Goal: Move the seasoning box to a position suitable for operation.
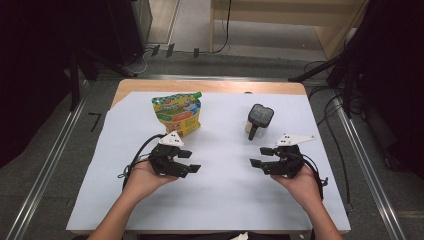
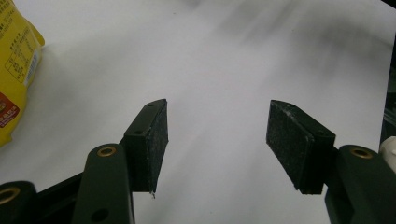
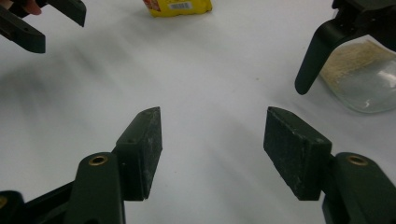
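White sheet (image 1: 220,190) over a wooden table (image 1: 210,86); two hand-held grippers low on it, facing each other. Left gripper (image 1: 192,161), at 8 o'clock on the sheet: jaws apart, nothing between them; its own view shows bare sheet between the pads (image 2: 156,142). Right gripper (image 1: 256,156), at 4 o'clock: jaws likewise apart and empty, pads (image 3: 149,149) over bare sheet. Yellow pouch (image 1: 177,114), green cap at its top corner, lies at 11 o'clock, just beyond the left gripper and apart from it; the left gripper view catches its printed yellow edge (image 2: 16,70) at 10 o'clock, a barcode legible there, which the high view does not resolve. Jar (image 1: 258,121) with black flip lid stands at 1 o'clock, near the right gripper, untouched; the right gripper view shows clear glass holding pale granules (image 3: 357,77) at 2 o'clock, the lid's black lever hanging beside it, and the left gripper's jaw tips at 10 o'clock.
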A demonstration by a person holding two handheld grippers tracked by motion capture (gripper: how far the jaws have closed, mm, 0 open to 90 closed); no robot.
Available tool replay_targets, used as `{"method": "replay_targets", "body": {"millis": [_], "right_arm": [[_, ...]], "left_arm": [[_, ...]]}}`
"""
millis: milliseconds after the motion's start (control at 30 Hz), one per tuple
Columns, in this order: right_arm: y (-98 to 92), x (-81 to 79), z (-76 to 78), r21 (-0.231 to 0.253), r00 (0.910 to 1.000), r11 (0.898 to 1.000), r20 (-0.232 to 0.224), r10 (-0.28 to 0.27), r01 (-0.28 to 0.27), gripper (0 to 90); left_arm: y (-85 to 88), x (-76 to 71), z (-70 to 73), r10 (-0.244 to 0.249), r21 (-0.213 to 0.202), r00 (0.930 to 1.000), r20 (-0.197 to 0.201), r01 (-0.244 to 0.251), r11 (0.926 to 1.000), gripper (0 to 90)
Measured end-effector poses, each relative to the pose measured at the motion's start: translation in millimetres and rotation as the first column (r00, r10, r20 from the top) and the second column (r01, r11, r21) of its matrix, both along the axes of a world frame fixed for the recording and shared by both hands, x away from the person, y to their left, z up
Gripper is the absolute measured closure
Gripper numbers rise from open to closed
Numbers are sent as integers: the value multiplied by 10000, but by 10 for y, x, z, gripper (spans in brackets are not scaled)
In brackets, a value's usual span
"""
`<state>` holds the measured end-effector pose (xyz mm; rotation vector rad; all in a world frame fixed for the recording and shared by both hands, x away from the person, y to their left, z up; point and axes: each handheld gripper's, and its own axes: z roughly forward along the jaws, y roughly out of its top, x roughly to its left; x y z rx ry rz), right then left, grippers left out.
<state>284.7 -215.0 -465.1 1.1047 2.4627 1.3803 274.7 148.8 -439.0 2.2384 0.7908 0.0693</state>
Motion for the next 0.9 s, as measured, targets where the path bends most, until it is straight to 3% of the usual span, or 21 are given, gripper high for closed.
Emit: {"method": "replay_targets", "body": {"millis": [633,900], "right_arm": [[23,-9,1,-469,9992,9982,170,371,-362,416],[-17,-4,-3,-303,9996,9993,136,234,-229,431]], "left_arm": [[64,-1,12,78,-61,9999,79,-77,10000,386],[60,2,6,64,-52,9999,78,-64,10000,383]]}}
